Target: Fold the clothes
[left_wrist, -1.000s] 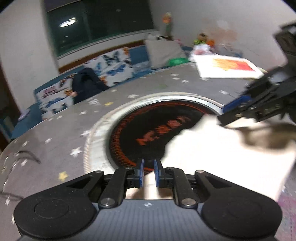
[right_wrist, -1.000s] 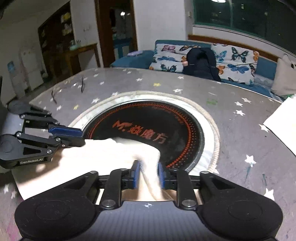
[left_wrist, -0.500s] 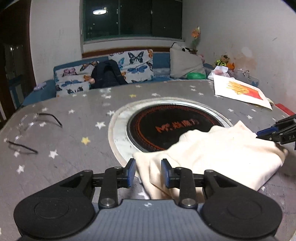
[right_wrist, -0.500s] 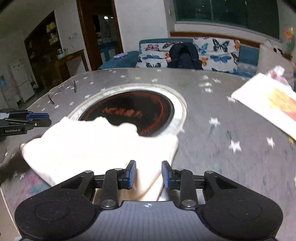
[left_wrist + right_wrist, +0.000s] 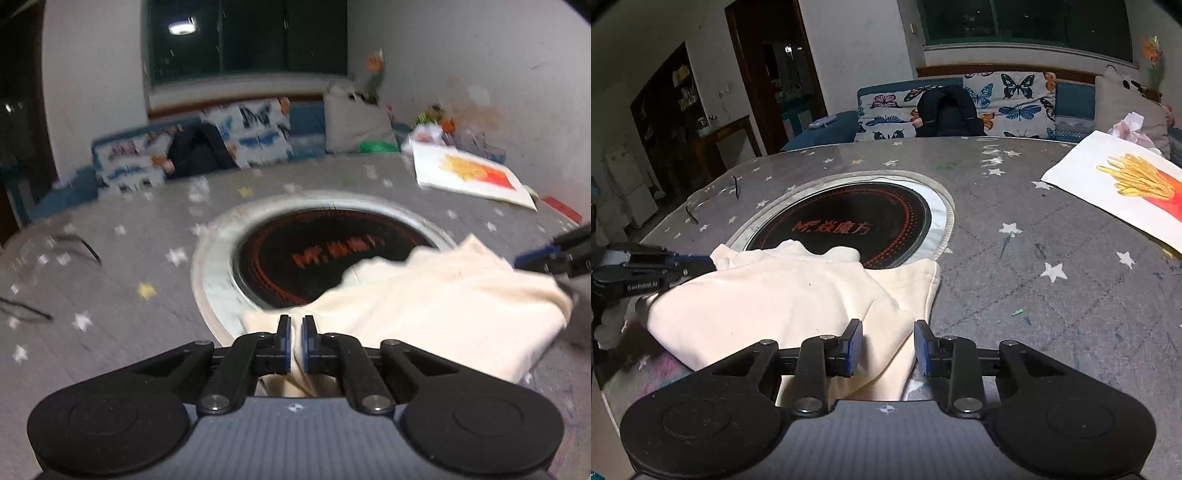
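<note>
"GenRobot.AI" on left claw (image 5: 690, 264); "Mr.焱魔方" on cooktop (image 5: 846, 221).

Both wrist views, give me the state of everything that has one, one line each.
Left tongs: nearly shut, pinching the garment's edge.
Right tongs: open, cloth lying between the fingers.
Cream garment: partly folded, lying on the table, overlapping the cooktop's rim.
Round cooktop: partly covered.
Fries picture: lying flat.

A cream garment (image 5: 783, 295) lies folded in a rumpled heap at the near edge of the table (image 5: 1015, 258), its far edge overlapping the black round cooktop (image 5: 849, 225). A hemmed flap sticks out on the right, flat on the grey starred surface.
</note>
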A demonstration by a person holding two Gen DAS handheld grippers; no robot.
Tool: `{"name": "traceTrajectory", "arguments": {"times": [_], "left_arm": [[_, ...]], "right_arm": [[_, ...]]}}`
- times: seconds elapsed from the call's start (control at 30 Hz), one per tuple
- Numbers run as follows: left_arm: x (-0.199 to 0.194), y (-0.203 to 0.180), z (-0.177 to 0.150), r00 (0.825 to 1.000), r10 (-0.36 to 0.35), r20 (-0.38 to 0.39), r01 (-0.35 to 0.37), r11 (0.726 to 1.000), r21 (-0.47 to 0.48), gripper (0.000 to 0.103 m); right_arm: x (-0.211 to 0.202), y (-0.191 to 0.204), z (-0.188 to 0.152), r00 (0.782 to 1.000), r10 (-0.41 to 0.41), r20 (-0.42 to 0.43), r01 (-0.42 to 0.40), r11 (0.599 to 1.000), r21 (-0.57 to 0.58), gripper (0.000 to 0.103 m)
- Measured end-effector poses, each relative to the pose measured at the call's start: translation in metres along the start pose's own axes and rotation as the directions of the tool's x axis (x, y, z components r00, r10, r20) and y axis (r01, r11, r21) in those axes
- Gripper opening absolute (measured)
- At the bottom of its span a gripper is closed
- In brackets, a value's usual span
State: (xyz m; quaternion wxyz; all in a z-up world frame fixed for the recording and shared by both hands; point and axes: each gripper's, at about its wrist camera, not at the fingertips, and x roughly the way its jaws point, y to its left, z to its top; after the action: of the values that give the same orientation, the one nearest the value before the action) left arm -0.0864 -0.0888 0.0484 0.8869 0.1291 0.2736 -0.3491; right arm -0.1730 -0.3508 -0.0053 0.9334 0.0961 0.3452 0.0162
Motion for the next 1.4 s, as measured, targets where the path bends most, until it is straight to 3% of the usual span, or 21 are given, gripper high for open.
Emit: {"name": "traceTrajectory", "arguments": {"times": [0.2,0.4,0.57,0.67,0.77,0.9,0.97,1.1,1.23,1.4], "left_arm": [[0.0,-0.008,-0.003,0.999,0.053,0.006,-0.053,0.997,0.062,0.005],[0.005,-0.007,-0.01,0.998,0.059,-0.019,-0.058,0.997,0.05,0.006],[0.008,-0.008,-0.013,0.998,0.063,-0.023,-0.061,0.997,0.055,0.006],[0.009,-0.008,-0.014,0.998,0.064,-0.021,-0.063,0.996,0.058,0.006],[0.01,-0.008,-0.016,0.998,0.066,-0.021,-0.065,0.996,0.06,0.006],[0.012,-0.01,-0.017,0.997,0.074,-0.018,-0.073,0.996,0.058,0.006],[0.011,-0.01,-0.017,0.997,0.077,-0.019,-0.076,0.995,0.057,0.008],[0.008,-0.008,-0.014,0.997,0.08,-0.019,-0.079,0.996,0.046,0.011],[-0.005,-0.01,-0.007,0.996,0.081,0.022,-0.081,0.997,0.019,0.011],[-0.026,-0.028,0.0,0.997,0.018,0.08,-0.018,1.0,-0.003,0.01]], "right_arm": [[-0.003,0.001,-0.001,1.0,-0.003,0.014,0.003,1.0,-0.01,0.033],[0.014,0.003,0.001,1.0,-0.014,-0.006,0.013,1.0,-0.02,0.03],[0.017,0.014,0.003,0.999,-0.05,0.01,0.05,0.994,-0.097,0.007],[0.011,0.027,0.008,0.994,-0.091,0.066,0.102,0.979,-0.176,0.005],[-0.001,0.039,0.019,0.973,-0.149,0.177,0.193,0.944,-0.268,0.005],[0.021,0.036,0.018,0.972,-0.188,0.139,0.223,0.926,-0.306,0.005],[0.038,0.029,0.012,0.98,-0.188,0.068,0.2,0.934,-0.295,0.006],[0.024,0.018,0.015,0.983,-0.16,0.09,0.176,0.961,-0.215,0.018],[-0.006,0.017,0.019,0.985,-0.128,0.115,0.146,0.976,-0.161,0.021],[-0.028,0.04,0.007,0.994,0.029,0.102,-0.01,0.984,-0.177,0.029]]}}
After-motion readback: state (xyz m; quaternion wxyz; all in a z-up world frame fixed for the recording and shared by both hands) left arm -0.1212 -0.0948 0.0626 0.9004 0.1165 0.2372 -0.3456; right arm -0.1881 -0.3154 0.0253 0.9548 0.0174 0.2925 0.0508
